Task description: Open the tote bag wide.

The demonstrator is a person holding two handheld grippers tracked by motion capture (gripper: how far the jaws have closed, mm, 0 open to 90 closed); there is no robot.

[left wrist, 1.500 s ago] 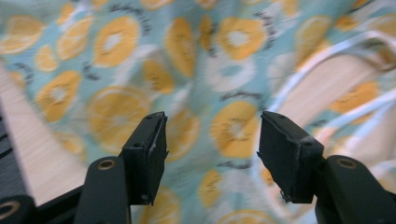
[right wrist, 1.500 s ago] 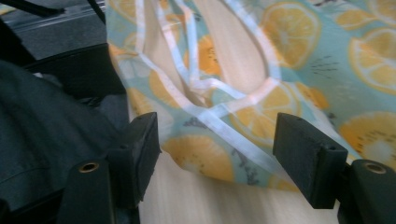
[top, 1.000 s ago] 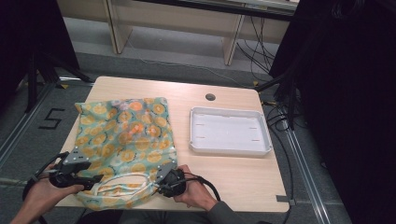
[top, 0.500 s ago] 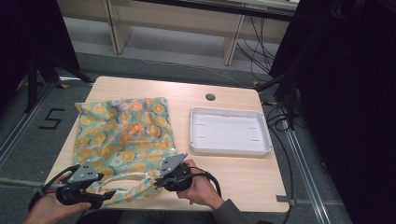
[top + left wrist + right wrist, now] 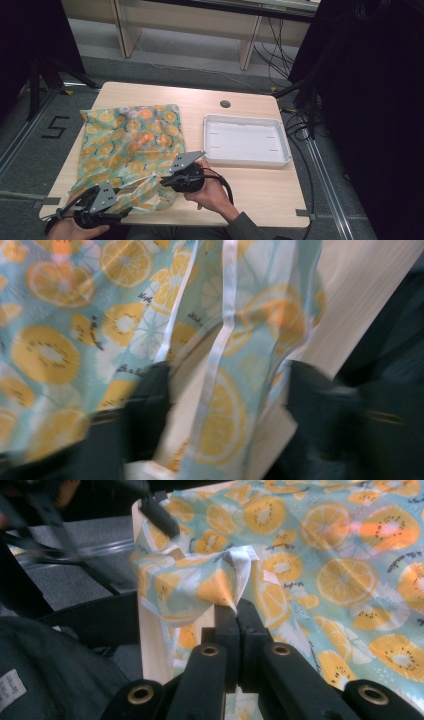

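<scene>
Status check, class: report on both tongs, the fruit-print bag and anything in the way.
Right tongs shut on fruit-print bag edge. Left tongs open, jaws just closing, handle strap between them. White tray sits apart.

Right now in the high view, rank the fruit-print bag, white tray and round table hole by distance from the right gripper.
1. Fruit-print bag: pinched in the right gripper, at the near edge.
2. White tray: to the right, just beyond.
3. Round table hole: farthest, near the far edge.
</scene>
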